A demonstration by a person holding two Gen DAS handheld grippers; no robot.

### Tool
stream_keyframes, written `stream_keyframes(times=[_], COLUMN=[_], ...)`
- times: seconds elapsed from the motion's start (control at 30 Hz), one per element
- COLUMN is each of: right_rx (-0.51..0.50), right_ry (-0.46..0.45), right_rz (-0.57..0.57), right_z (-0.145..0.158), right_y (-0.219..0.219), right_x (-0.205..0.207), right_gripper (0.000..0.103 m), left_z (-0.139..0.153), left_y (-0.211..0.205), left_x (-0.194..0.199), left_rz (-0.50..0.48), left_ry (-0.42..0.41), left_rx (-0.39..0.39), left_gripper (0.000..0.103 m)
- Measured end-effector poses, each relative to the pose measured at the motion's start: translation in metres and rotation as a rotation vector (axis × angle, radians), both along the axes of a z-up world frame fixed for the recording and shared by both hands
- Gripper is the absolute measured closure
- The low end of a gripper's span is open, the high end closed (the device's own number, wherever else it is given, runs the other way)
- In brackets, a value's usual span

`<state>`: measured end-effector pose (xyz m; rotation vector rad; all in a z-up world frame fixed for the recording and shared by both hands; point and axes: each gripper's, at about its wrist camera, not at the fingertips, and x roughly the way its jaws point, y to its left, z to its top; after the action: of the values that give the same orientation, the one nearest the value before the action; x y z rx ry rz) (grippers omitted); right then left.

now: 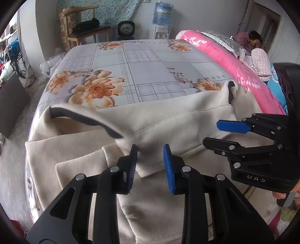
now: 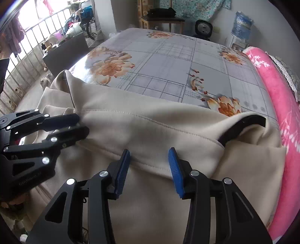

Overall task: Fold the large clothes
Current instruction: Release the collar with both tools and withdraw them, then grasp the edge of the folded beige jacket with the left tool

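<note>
The cream garment [image 1: 168, 122] lies across the near edge of the bed [image 1: 146, 71], one fold laid over, more left, with the left hand-held gripper [image 1: 150, 163] and right hand-held gripper [image 2: 149, 167] both apart astride its hem

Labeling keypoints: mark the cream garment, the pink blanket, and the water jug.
cream garment [image 1: 178, 122], left wrist view, on the folded top layer near the stitched seam
pink blanket [image 2: 277, 97], right wrist view, on its rolled upper surface
water jug [image 1: 162, 13], left wrist view, on the blue bottle body
</note>
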<state>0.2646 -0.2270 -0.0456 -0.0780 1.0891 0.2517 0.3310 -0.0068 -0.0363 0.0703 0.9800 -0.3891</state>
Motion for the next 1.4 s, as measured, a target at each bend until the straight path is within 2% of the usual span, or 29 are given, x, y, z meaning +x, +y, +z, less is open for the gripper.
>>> stream_keyframes(times=[0.2, 0.27, 0.37, 0.47, 0.6, 0.73, 0.9, 0.97, 1.1, 1.23, 1.3, 1.37, 1.4], right_rx=[0.103, 0.145, 0.207, 0.207, 0.19, 0.187, 0.179, 0.174, 0.171, 0.171, 0.165, 0.154, 0.146], right_ry=[-0.038, -0.035, -0.016, 0.013, 0.049, 0.094, 0.094, 0.092, 0.086, 0.08, 0.073, 0.068, 0.065], right_rz=[-0.053, -0.05, -0.015, 0.038, 0.076, 0.058, 0.06, 0.062, 0.063, 0.062, 0.067, 0.073, 0.076], right_z=[0.041, 0.046, 0.043, 0.029, 0.008, -0.011, -0.014, -0.015, -0.015, -0.015, -0.016, -0.016, -0.016], right_y=[-0.032, -0.037, -0.033, -0.018, -0.004, -0.002, 0.0, 0.001, 0.001, 0.001, 0.003, 0.004, 0.006], right_x=[-0.056, -0.073, -0.106, -0.137, -0.162, -0.167, -0.166, -0.166, -0.166, -0.167, -0.168, -0.169, -0.169], right_gripper=[0.055, 0.046, 0.037, 0.035, 0.034, 0.034, 0.032, 0.032, 0.031, 0.031, 0.03, 0.029, 0.029], left_z=[0.052, 0.065, 0.074, 0.066, 0.042, 0.018, -0.005, -0.012, -0.02, -0.014, -0.016, -0.024, -0.024], left_y=[0.053, 0.076, 0.114, 0.144, 0.165, 0.164, 0.16, 0.159, 0.162, 0.165, 0.163, 0.163, 0.164], left_x=[-0.032, -0.05, -0.085, -0.124, -0.17, -0.194, -0.191, -0.185, -0.172, -0.167, -0.161, -0.152, -0.151], left_rz=[0.083, 0.109, 0.167, 0.212, 0.241, 0.247, 0.28, 0.279, 0.27, 0.222, 0.199, 0.221, 0.228], left_ry=[-0.029, -0.04, -0.054, -0.031, 0.025, 0.052, 0.078, 0.099, 0.128, 0.1, 0.098, 0.127, 0.118], left_rx=[-0.079, -0.12, -0.162, -0.194, -0.221, -0.182, -0.105, -0.102, -0.148, -0.261, -0.272, -0.261, -0.279], left_gripper=[0.063, 0.055, 0.053, 0.053, 0.053, 0.053, 0.055, 0.056, 0.056, 0.056, 0.056, 0.057, 0.057])
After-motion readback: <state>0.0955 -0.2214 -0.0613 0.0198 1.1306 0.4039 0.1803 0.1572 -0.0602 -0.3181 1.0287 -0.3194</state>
